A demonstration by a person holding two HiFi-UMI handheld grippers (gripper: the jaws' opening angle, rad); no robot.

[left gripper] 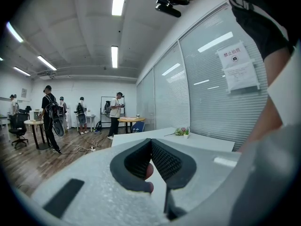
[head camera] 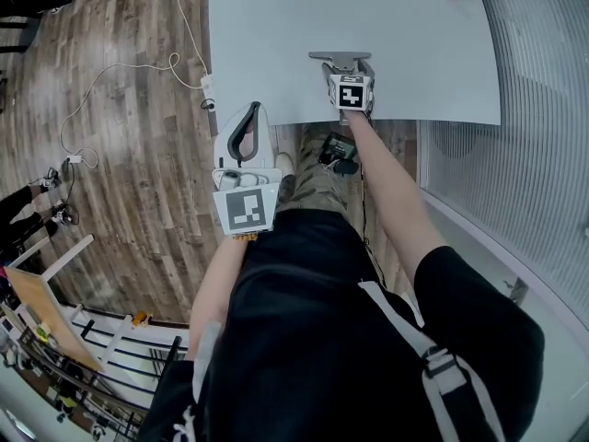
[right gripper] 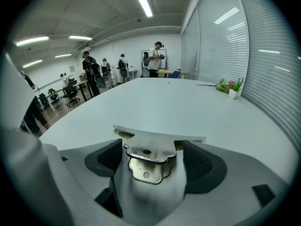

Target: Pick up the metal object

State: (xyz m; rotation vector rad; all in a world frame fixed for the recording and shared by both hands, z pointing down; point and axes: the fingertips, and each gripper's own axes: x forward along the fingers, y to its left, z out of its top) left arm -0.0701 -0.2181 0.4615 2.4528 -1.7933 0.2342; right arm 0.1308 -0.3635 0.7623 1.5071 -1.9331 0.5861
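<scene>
The pale tabletop point(head camera: 433, 53) carried the work near the edge closest to the person. The right tongs point(right gripper: 155, 166) were angled down onto it with the jaws apart, one on either side of the piece, and neither pad was seen pressing on it. The left tongs point(left gripper: 151, 145) were held by the tabletop's near corner, tips together and clamped on nothing. The metal bracket point(right gripper: 146, 150) was a bent plate with a wide flat flange at its far end and a narrower holed tab toward the camera. It lay on the tabletop between the right jaws. Assessment: the pads point(right gripper: 203, 166) stood opposite the narrow tab, so a closure would bear on thin, smooth edges. In my judgement the piece could skate forward or pivot out. The flange overhung both pads and might snag a jaw. A lift begun before a firm clamp would likely drop the bracket back onto the tabletop.
</scene>
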